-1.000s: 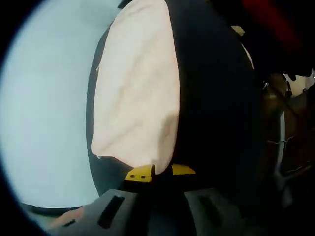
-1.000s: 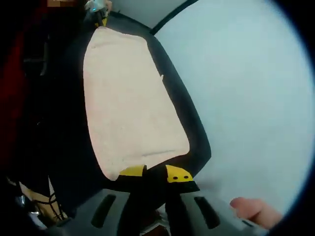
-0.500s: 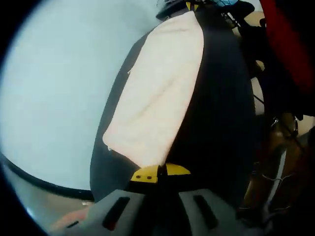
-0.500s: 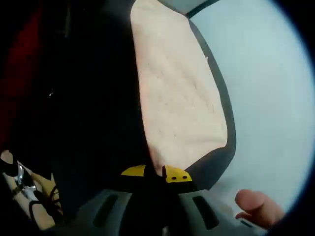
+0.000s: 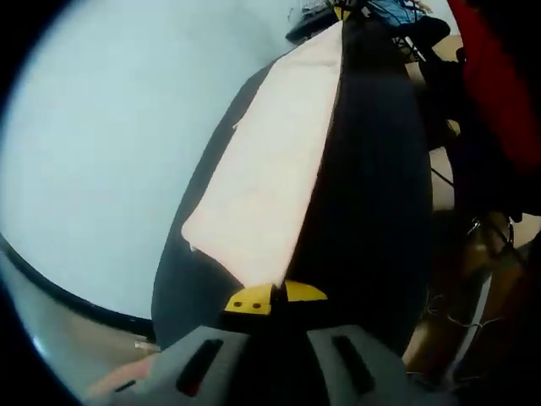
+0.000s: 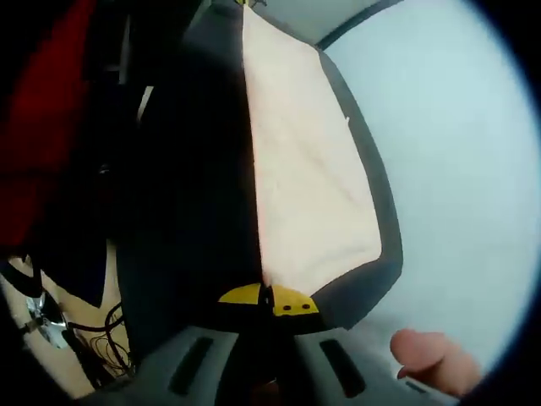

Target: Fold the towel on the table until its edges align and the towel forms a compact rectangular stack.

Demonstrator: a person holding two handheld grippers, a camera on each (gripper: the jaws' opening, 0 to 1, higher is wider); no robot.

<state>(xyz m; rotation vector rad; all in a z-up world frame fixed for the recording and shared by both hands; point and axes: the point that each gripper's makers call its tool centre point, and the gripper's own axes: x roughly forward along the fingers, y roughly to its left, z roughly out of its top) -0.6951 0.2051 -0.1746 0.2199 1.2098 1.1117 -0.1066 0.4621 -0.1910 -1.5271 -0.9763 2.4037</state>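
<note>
Towel (image 5: 270, 169) now hangs narrower and tauter above the table (image 5: 101, 152) than a second ago, left gripper (image 5: 272, 298) and right gripper (image 6: 268, 299) each pinched closed on a corner, ready to fold.

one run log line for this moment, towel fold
stage: mid-fold | towel: lifted off table, stretched between grippers | left gripper: shut on towel corner | right gripper: shut on towel corner

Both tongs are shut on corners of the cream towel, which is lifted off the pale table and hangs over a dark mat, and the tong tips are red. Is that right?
Not quite: the tips are yellow, not red. The left gripper view shows the left tongs shut on the towel; the right gripper view shows the right tongs likewise.
</note>
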